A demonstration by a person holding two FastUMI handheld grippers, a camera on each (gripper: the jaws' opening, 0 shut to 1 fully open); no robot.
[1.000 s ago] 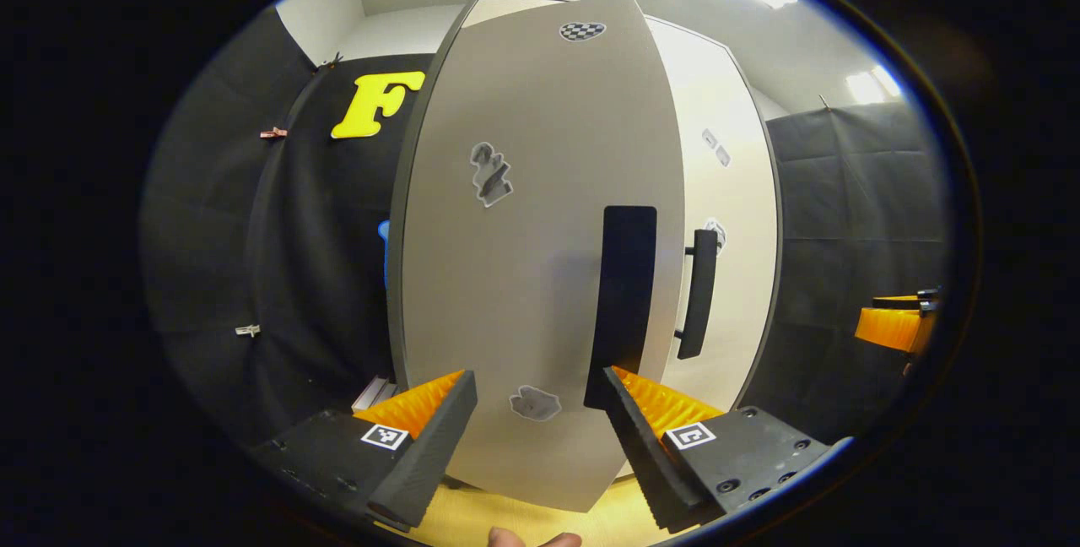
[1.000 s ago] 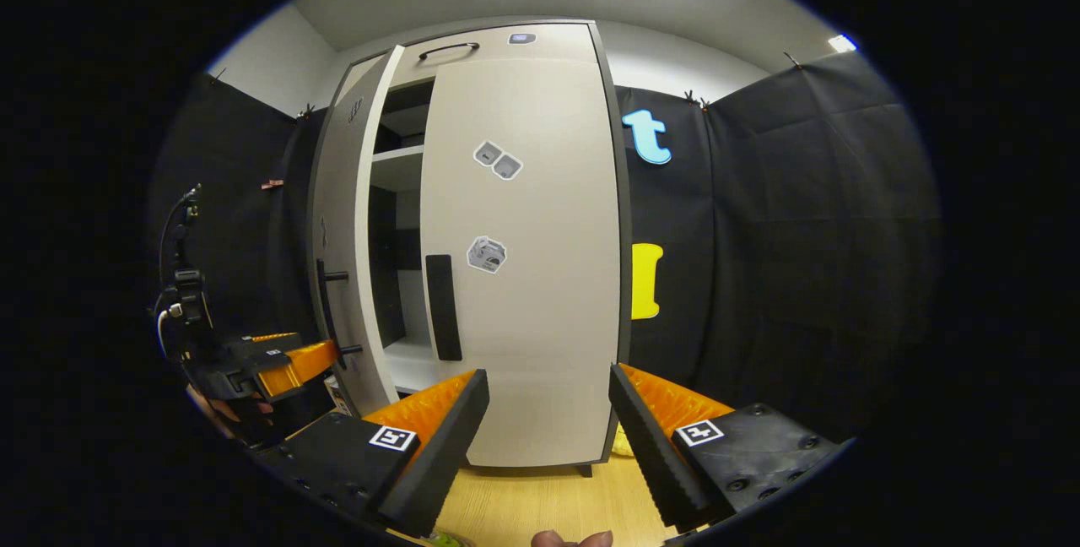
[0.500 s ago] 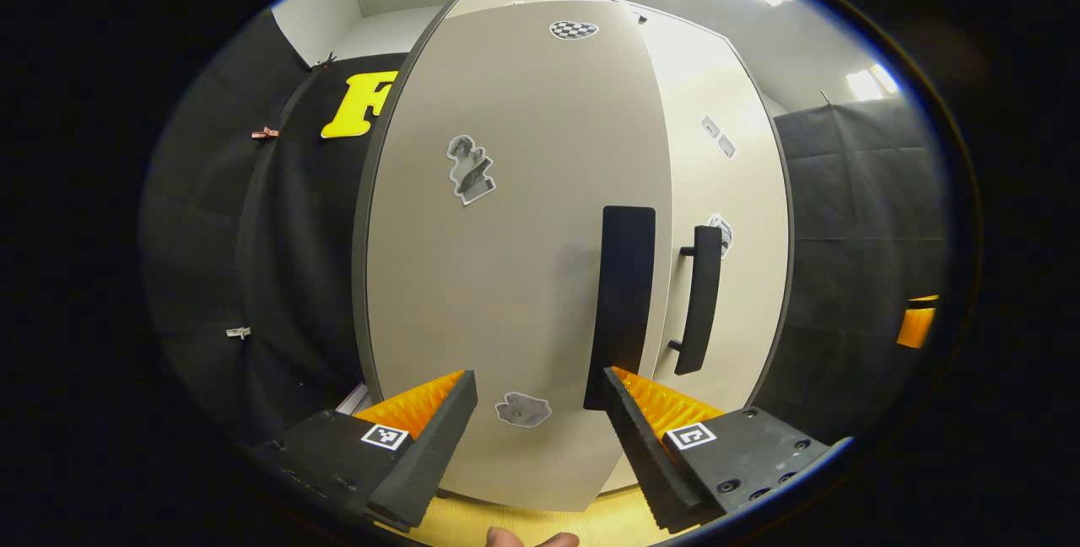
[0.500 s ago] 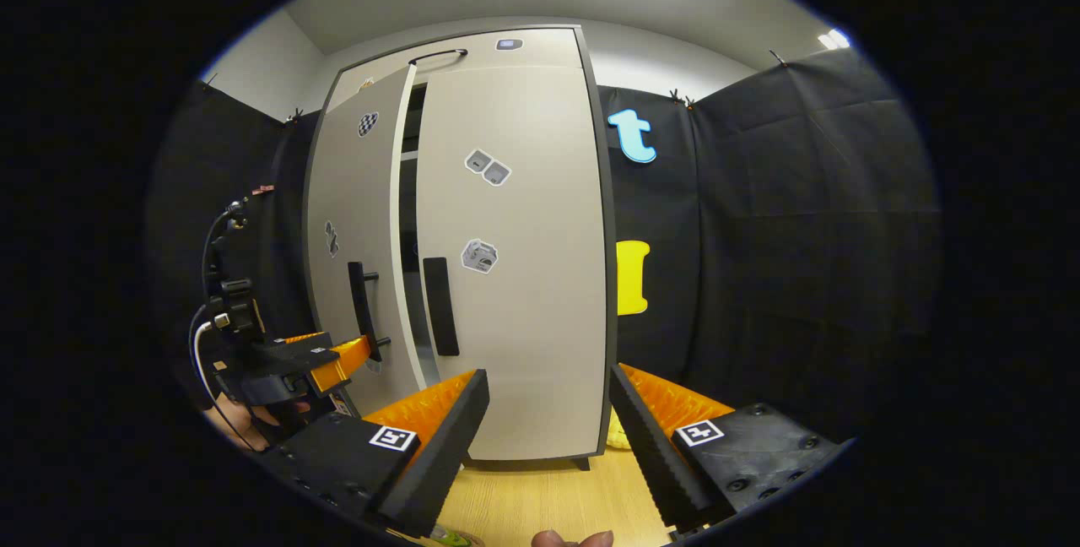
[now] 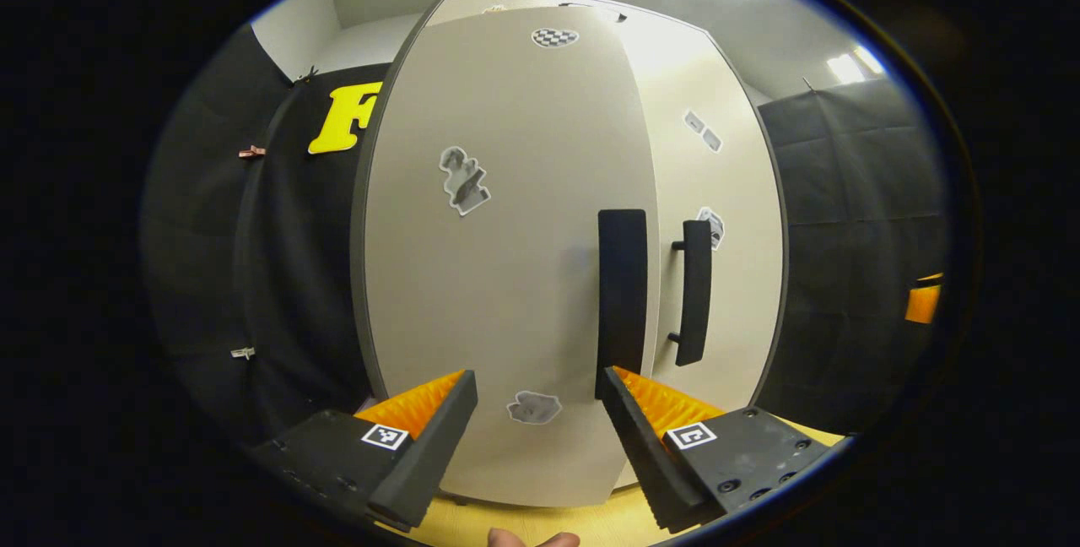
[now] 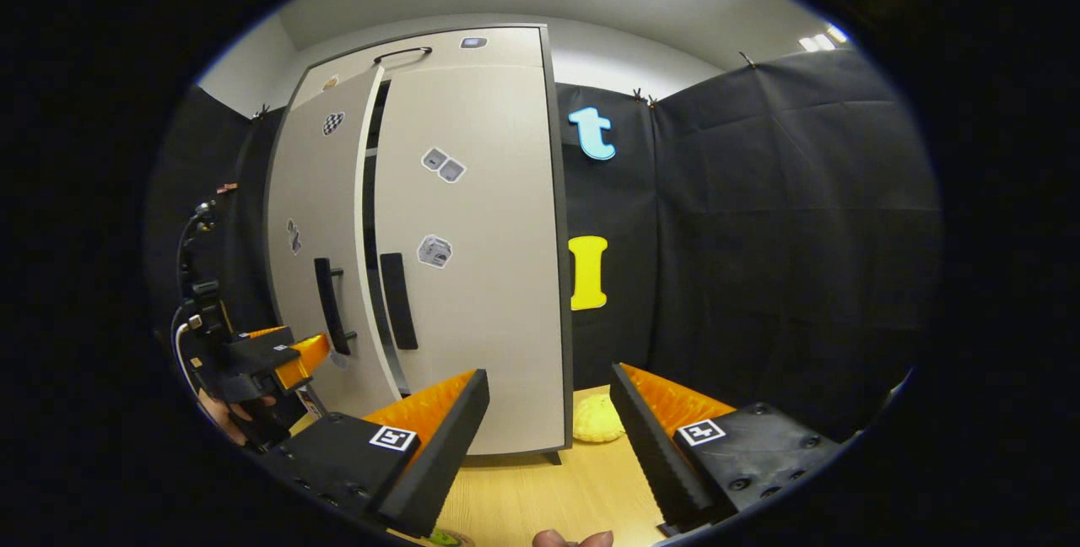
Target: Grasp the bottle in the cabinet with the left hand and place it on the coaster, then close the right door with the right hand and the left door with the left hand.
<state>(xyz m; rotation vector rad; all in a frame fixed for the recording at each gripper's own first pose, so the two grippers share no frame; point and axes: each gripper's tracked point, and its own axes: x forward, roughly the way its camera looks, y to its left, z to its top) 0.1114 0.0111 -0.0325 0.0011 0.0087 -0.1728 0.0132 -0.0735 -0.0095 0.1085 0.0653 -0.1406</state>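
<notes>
The pale cabinet's left door [image 5: 506,260] stands close in front of my left gripper [image 5: 540,412], which is open with nothing between its fingers. Its right fingertip lies by the foot of the door's black handle [image 5: 622,302]. The right door [image 5: 730,192] and its handle [image 5: 693,289] show just beyond. In the right gripper view the left door [image 6: 312,218] is almost shut, with a narrow dark gap beside the shut right door [image 6: 472,277]. The left gripper [image 6: 278,361] is low by the left door's handle [image 6: 329,294]. My right gripper [image 6: 548,420] is open, back from the cabinet.
A yellow lumpy object [image 6: 597,429] lies on the wooden tabletop [image 6: 540,488] at the cabinet's right foot. A small green bit [image 6: 443,538] peeks at the bottom edge. Black cloth walls stand to the right and left. A hand [image 6: 228,412] holds the left gripper.
The left door has swung from well open to nearly shut, the left gripper moving with it. The right gripper has turned rightward, so the cabinet sits further left in its view.
</notes>
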